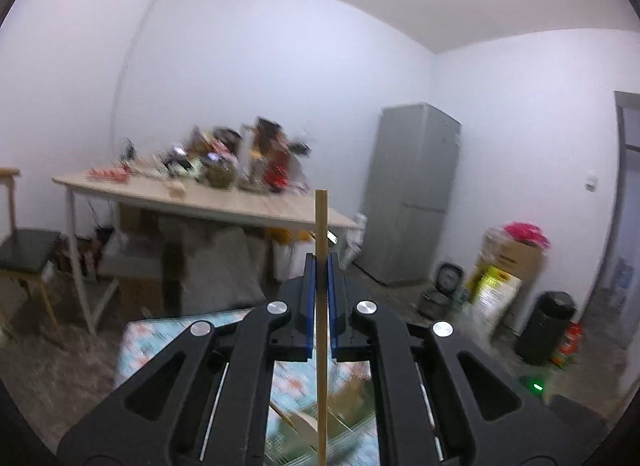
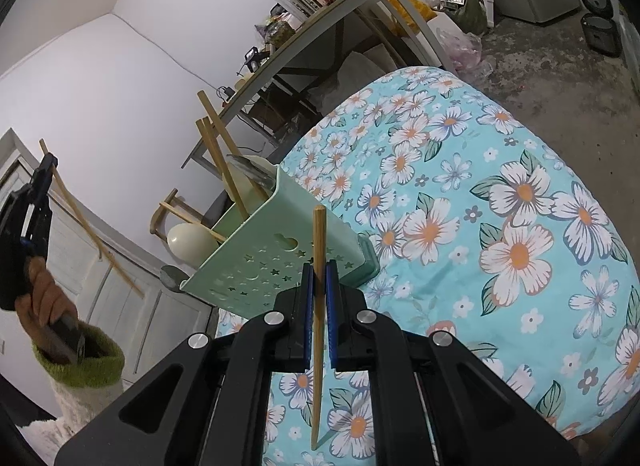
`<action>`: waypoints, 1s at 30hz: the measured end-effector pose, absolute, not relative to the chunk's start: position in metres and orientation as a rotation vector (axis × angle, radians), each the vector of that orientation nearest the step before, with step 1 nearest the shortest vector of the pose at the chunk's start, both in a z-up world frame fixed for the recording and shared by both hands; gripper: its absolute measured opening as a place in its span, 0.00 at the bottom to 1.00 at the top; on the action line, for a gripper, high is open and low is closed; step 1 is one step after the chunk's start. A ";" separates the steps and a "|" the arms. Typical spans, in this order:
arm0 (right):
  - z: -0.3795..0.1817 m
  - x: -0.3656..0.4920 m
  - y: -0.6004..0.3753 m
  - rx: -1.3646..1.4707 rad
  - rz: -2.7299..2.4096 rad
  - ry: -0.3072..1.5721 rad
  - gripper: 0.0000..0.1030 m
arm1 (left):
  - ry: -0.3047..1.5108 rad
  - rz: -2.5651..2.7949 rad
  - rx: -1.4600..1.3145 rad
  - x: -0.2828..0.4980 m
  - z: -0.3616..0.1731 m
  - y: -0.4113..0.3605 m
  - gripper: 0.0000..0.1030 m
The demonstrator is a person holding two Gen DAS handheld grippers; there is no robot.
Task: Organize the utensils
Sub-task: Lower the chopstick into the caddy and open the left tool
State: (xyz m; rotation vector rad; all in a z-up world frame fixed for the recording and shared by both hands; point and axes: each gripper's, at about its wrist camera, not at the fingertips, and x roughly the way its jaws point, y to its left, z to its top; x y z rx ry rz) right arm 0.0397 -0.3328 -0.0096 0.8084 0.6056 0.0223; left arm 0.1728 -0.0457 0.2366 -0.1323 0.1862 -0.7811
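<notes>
My left gripper (image 1: 320,266) is shut on a wooden chopstick (image 1: 321,326) that stands upright between its blue pads, held high above the table. It also shows at the far left of the right wrist view (image 2: 46,169), with its chopstick (image 2: 96,242) slanting down. My right gripper (image 2: 319,274) is shut on a second wooden chopstick (image 2: 318,306), just in front of a green perforated utensil holder (image 2: 280,254). The holder stands on the floral tablecloth (image 2: 480,205) and holds several chopsticks (image 2: 224,161) and a cream spoon (image 2: 190,244).
A wooden table (image 1: 224,201) piled with jars and packets stands at the back wall. A grey fridge (image 1: 412,193), boxes (image 1: 508,266), a rice cooker (image 1: 448,278) and a black bin (image 1: 546,326) stand on the floor at the right.
</notes>
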 end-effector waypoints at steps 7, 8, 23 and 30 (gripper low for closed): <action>-0.016 0.045 -0.336 0.815 0.018 0.618 0.06 | 0.131 -0.619 -0.138 0.198 0.211 -0.056 0.05; -0.018 0.046 -0.338 0.818 0.014 0.621 0.06 | 0.132 -0.605 -0.135 0.203 0.206 -0.057 0.05; -0.031 0.061 -0.339 0.827 0.002 0.664 0.07 | 0.159 -0.516 -0.120 0.218 0.136 -0.068 0.05; -0.031 0.061 -0.337 0.826 0.004 0.669 0.07 | 0.218 -0.546 -0.122 0.213 0.117 -0.062 0.11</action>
